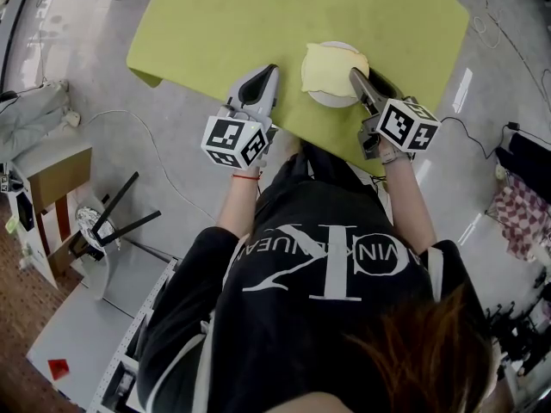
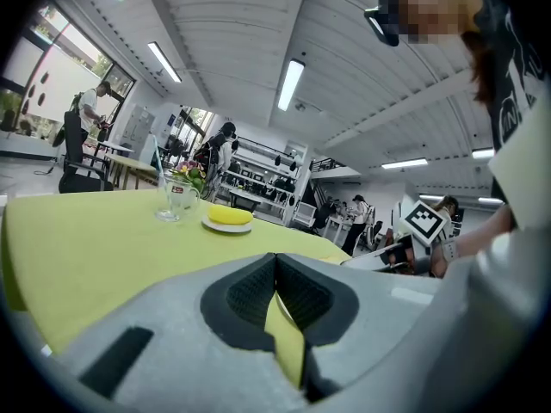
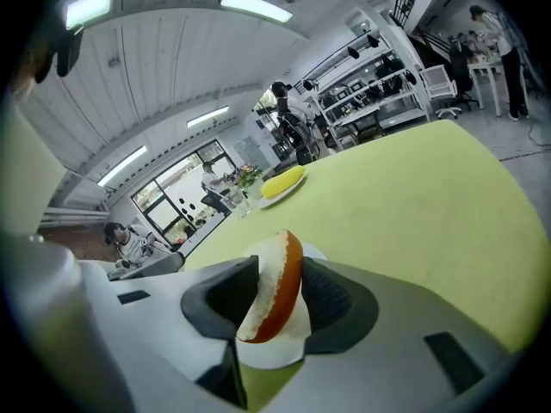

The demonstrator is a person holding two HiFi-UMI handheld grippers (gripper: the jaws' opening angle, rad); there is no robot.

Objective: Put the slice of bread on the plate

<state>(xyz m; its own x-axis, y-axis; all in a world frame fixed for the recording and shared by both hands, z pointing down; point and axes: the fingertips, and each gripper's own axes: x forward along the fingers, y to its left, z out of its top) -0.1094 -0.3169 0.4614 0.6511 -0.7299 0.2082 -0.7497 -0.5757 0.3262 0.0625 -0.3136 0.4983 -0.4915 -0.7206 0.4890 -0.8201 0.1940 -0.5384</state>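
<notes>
- The surface (image 1: 215,33) is covered in yellow-green cloth, and the person stands at its near edge with one hand-held gripper in each hand.
- The slice of bread (image 1: 331,65) is over the white plate (image 1: 331,99), which stands near the surface's front edge and is largely covered by it in the head view.
- The right hand-held gripper (image 1: 355,77) points at the slice from the right side, its tips at the bread's edge.
- In the right gripper view, the slice of bread (image 3: 274,286) stands on edge and tilted between the jaws of the right hand-held gripper (image 3: 280,295). The jaws are spread wide and a gap shows beside the white crumb face. The brown crust faces the other pad, and the plate (image 3: 280,351) shows just beneath.
- The left hand-held gripper (image 1: 267,74) lies low over the surface, beside the plate and apart from it. Its jaws (image 2: 275,269) are together with nothing between them.
- Far across the surface stand a glass (image 2: 176,200) with flowers and a second plate (image 2: 226,227) carrying a yellow item.
</notes>
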